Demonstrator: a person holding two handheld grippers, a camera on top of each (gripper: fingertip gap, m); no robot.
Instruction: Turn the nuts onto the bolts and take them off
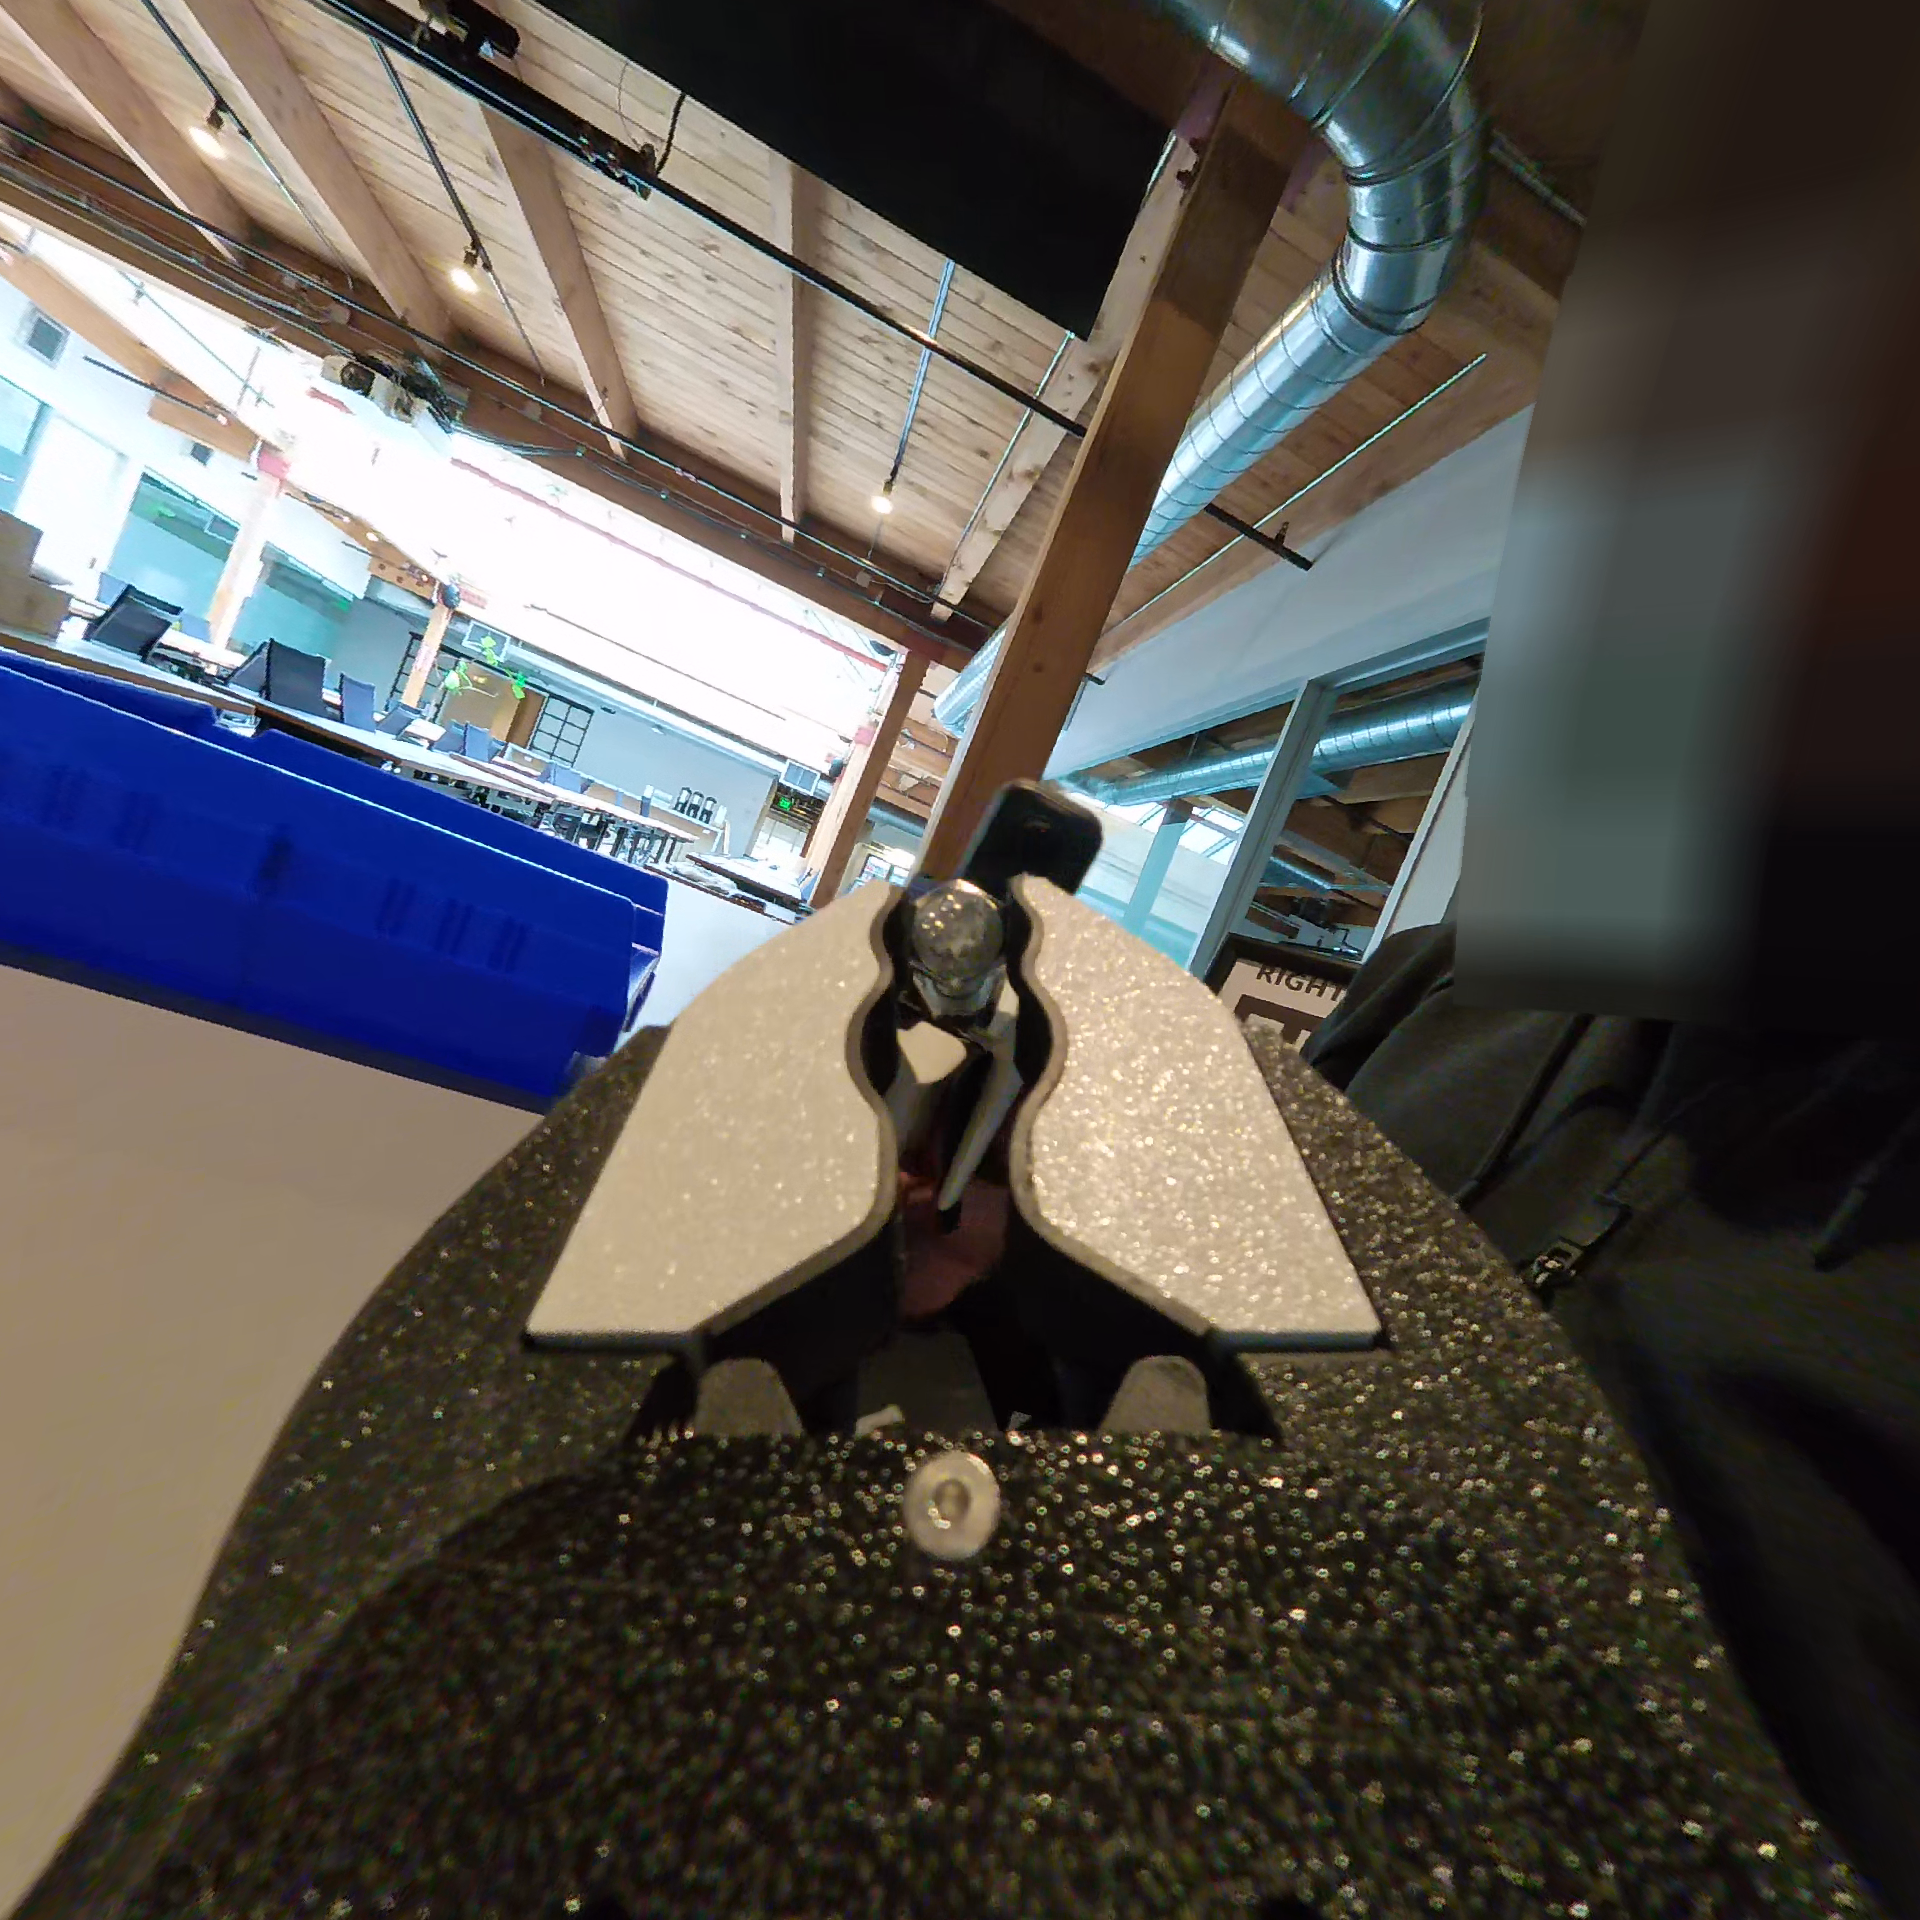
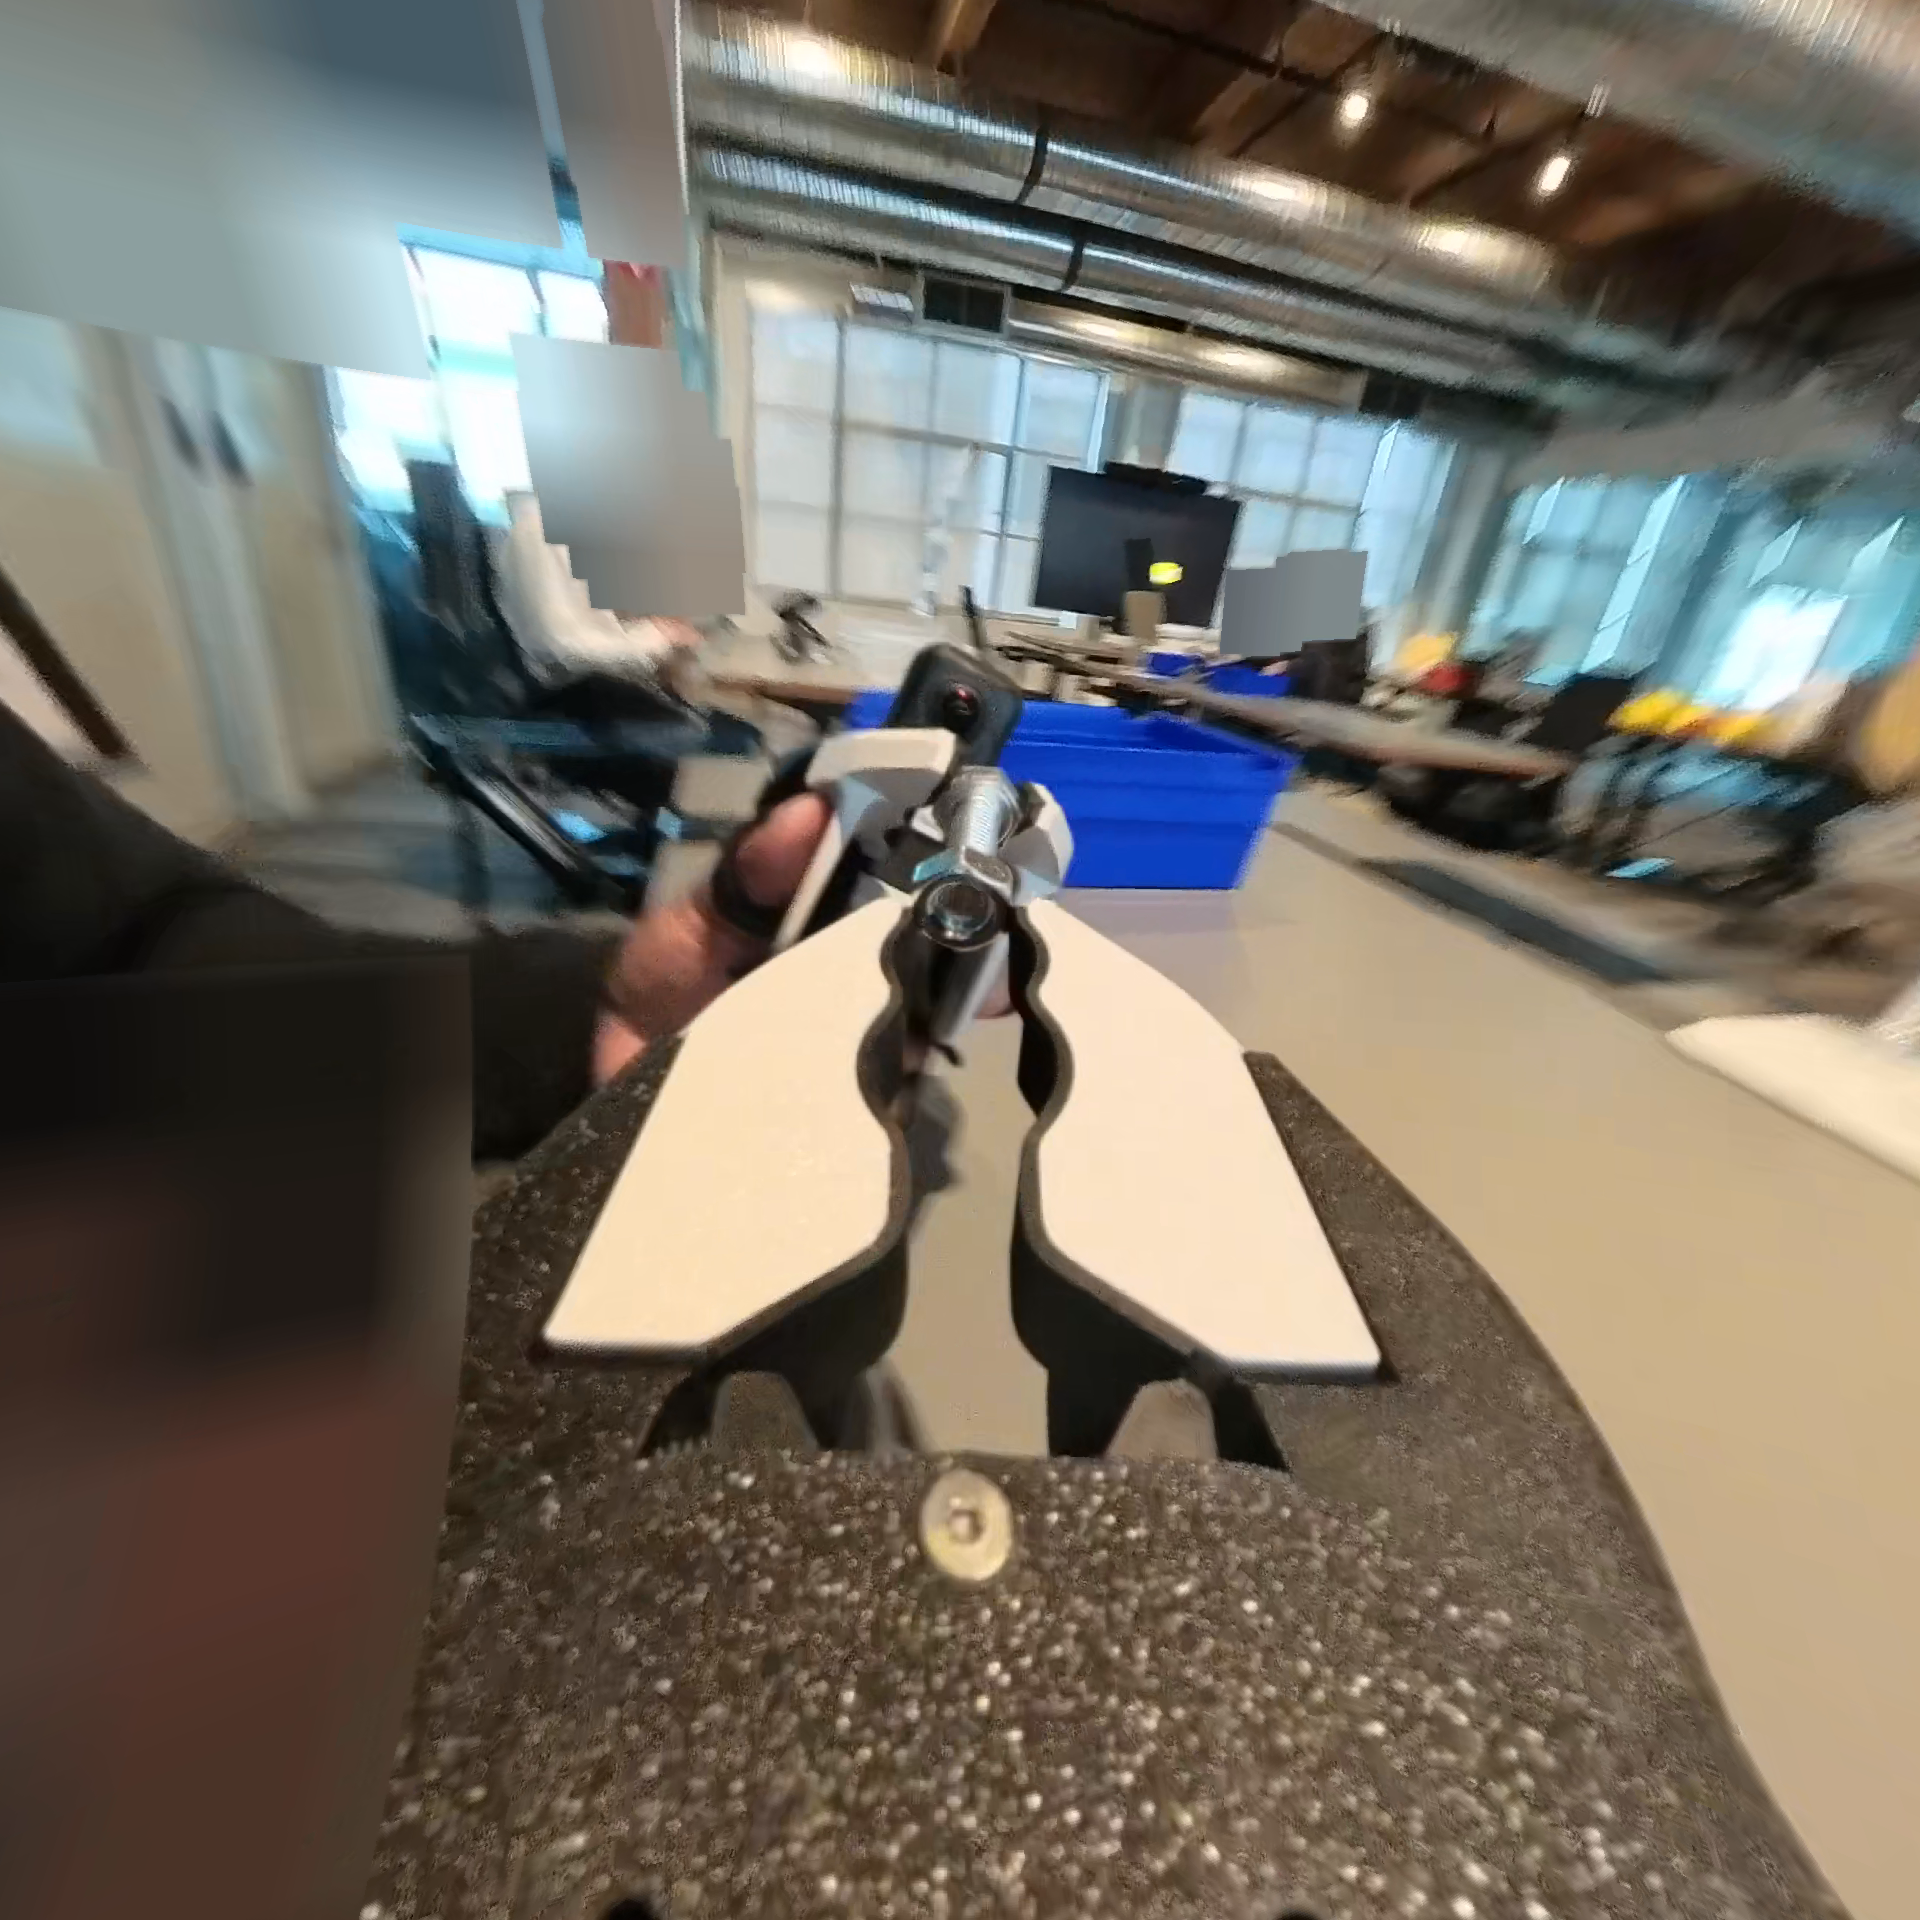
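Left wrist view: the left gripper pointed up toward a timber ceiling, its tips at 12 o'clock from the frame centre.
Left jaws: drawn narrow, pinching the round head of a bolt.
Behind the bolt: a dark part of the right gripper, at 12 o'clock from the bolt head.
Blue bin: at 9 o'clock, resting on a pale table.
Duct: silver, at 1 o'clock.
Right wrist view: the right gripper held level over the table; the picture was motion-blurred.
Right jaws: narrow, closed on a nut at the tips.
Bolt: threaded shaft ran from the nut away to 12 o'clock, into the left gripper.
Nut on bolt: seated at the near end of the shaft; how far threaded, I cannot tell.
Hand: at 10 o'clock from the nut, wrapped around the left gripper.
Bin: blue, at 1 o'clock, beyond the bolt.
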